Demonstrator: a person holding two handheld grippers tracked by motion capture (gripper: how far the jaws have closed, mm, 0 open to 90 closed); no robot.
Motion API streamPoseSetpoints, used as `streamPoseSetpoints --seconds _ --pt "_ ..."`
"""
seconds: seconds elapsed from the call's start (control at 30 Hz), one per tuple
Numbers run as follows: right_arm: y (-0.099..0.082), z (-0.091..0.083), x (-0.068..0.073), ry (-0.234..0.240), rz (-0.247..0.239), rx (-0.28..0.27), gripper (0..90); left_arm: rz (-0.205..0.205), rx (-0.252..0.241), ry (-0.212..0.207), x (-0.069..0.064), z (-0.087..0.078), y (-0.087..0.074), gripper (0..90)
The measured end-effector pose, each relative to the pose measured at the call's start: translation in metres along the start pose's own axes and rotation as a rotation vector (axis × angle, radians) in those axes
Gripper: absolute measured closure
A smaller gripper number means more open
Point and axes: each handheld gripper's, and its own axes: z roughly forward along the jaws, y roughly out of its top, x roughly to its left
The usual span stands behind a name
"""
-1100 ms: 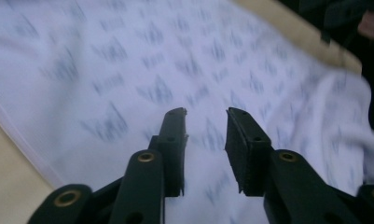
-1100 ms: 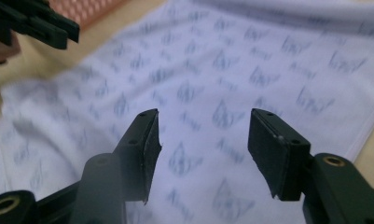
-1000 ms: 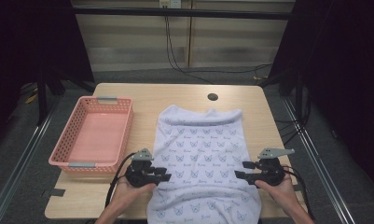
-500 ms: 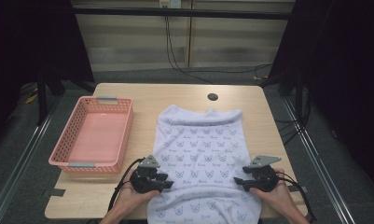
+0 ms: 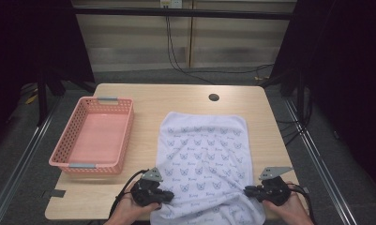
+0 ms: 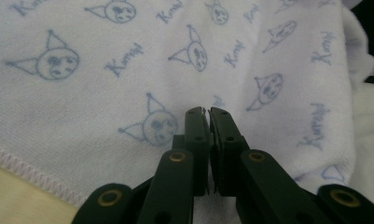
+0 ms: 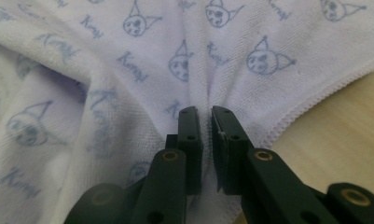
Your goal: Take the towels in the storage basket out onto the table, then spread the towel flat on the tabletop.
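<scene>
High view: the white towel (image 5: 204, 159), printed all over with small blue cat faces and script, lies on the right half of the wooden table (image 5: 176, 101), its far edge flat and square, its near end hanging over the table edge toward me. My left gripper (image 5: 163, 196) sits on the towel's near left edge and my right gripper (image 5: 248, 191) on its near right edge, each held in one of my hands.

In the left gripper view my jaws have just been closing and now stand pressed almost together, with a thin pinch of towel (image 6: 128, 84) between the tips; the stitched hem runs across the lower left, with bare table beyond it. In the right gripper view my jaws have likewise just been closing, and the towel (image 7: 184, 56) gathers into folds that run straight into the narrow gap between them, so I am pinching cloth there; how much of it sits between the pads I cannot quite tell, since the jaws hide it. The hem and a strip of table show at the right of that view.

Well to the left of the towel stands a pink plastic basket (image 5: 66, 145). Near the far edge of the table is a small dark round hole (image 5: 214, 97).
</scene>
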Motion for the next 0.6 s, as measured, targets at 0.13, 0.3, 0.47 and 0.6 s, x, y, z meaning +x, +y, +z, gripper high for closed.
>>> streamPoseSetpoints --seconds 0.13,0.3,0.47,0.6 --pt "0.000 -0.002 0.002 0.021 -0.031 0.028 82.3 -0.007 0.012 -0.031 -0.007 -0.004 -0.008 86.4" --pt "-0.001 -0.006 0.009 0.067 -0.051 0.087 80.7 -0.011 0.066 -0.074 -0.009 -0.010 -0.010 81.9" --pt "0.001 -0.007 0.009 0.042 -0.033 0.025 66.1 0.022 0.042 -0.050 -0.006 -0.009 0.013 63.9" --pt "0.015 -0.010 -0.007 0.007 0.004 -0.071 58.5 0.011 -0.046 0.001 0.011 -0.012 0.032 54.8"
